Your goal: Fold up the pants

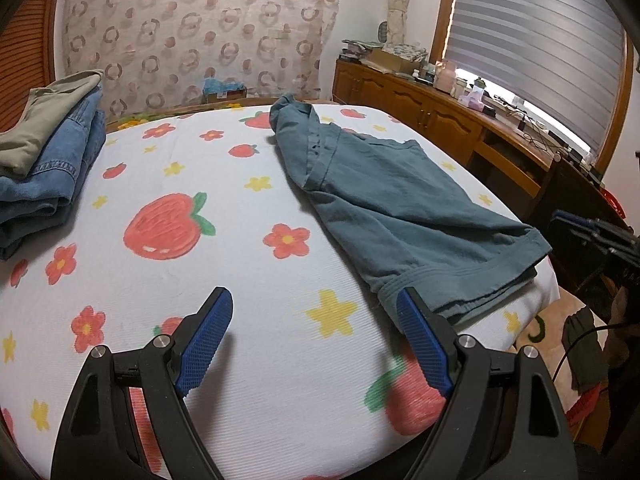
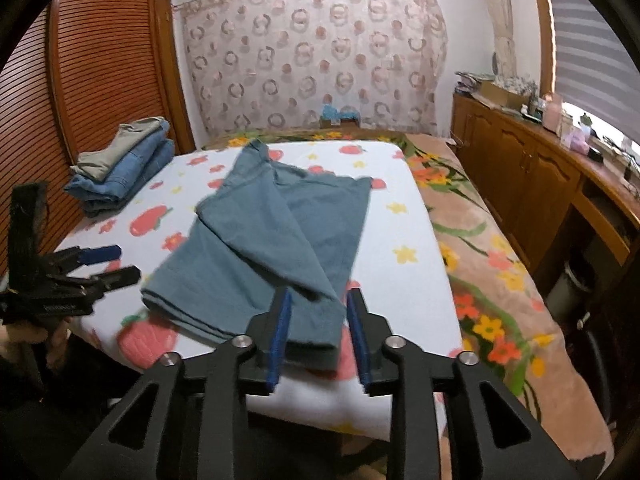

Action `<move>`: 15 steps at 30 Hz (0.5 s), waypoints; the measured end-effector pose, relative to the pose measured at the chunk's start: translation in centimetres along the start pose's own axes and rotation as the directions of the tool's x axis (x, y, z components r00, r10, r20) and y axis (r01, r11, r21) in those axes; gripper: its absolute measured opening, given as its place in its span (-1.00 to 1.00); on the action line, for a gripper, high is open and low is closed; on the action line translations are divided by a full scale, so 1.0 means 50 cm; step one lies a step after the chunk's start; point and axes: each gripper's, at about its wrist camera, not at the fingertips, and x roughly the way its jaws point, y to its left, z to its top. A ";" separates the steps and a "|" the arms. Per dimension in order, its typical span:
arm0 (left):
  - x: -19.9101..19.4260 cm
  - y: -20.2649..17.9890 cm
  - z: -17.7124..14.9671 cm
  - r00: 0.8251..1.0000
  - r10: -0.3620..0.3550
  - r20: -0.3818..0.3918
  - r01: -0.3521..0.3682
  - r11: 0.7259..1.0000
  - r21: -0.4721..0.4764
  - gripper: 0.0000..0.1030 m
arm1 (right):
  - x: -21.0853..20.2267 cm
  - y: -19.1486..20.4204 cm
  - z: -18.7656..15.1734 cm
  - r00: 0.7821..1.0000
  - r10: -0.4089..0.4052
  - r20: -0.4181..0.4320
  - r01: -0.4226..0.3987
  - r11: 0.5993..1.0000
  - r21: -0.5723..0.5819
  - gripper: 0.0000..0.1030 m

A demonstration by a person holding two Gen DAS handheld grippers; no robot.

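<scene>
Teal pants (image 1: 400, 200) (image 2: 280, 232) lie on the strawberry-print sheet (image 1: 240, 248) (image 2: 400, 208), folded lengthwise with one leg over the other, their hems at the near edge. My right gripper (image 2: 320, 296) straddles the near hem; its blue pads stand a little apart on either side of the cloth and do not press on it. It also shows at the right edge of the left wrist view (image 1: 576, 224). My left gripper (image 1: 314, 300) (image 2: 124, 262) hangs wide open over bare sheet just left of the hem, with nothing between its fingers.
A stack of folded clothes (image 1: 48, 160) (image 2: 120, 168), denim under a khaki piece, sits at the far left of the bed. A floral blanket (image 2: 480, 260) covers the bed's right side. A wooden cabinet (image 1: 440, 120) (image 2: 520, 168) with clutter runs along the right wall.
</scene>
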 end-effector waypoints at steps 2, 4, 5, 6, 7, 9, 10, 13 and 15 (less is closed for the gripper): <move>0.001 0.002 -0.001 1.000 0.002 0.002 -0.002 1.000 -0.004 0.64 | 0.009 0.011 0.009 1.000 0.008 -0.001 -0.008 1.000 -0.016 -0.29; 0.002 0.005 -0.002 1.000 0.012 0.004 -0.012 1.000 -0.008 0.64 | 0.025 0.026 0.018 1.000 0.025 -0.004 -0.025 0.999 -0.040 -0.26; 0.003 0.008 -0.003 1.000 0.024 0.005 -0.024 1.000 -0.010 0.64 | 0.035 0.030 0.021 0.999 0.036 -0.008 -0.036 0.998 -0.050 -0.23; 0.006 0.010 -0.004 0.999 0.032 0.001 -0.032 0.999 -0.014 0.64 | 0.049 0.036 0.024 0.999 0.047 -0.018 -0.048 0.997 -0.060 -0.23; 0.008 0.013 -0.006 1.000 0.030 -0.004 -0.030 0.999 -0.020 0.64 | 0.064 0.044 0.025 0.998 0.059 -0.030 -0.061 0.996 -0.069 -0.22; 0.011 0.018 -0.009 1.000 0.021 -0.009 -0.022 0.999 -0.029 0.64 | 0.095 0.050 0.025 0.995 0.084 -0.058 -0.088 0.993 -0.074 -0.22; 0.013 0.019 -0.010 1.000 0.019 -0.012 -0.019 0.999 -0.032 0.64 | 0.110 0.053 0.024 0.993 0.094 -0.073 -0.099 0.992 -0.075 -0.22; 0.019 0.020 -0.014 1.000 0.017 -0.023 -0.017 0.999 -0.033 0.64 | 0.150 0.061 0.022 0.990 0.094 -0.107 -0.104 0.990 -0.096 -0.22; 0.022 0.021 -0.018 0.999 0.013 -0.029 -0.014 0.999 -0.036 0.64 | 0.175 0.063 0.024 0.988 0.087 -0.131 -0.100 0.990 -0.102 -0.22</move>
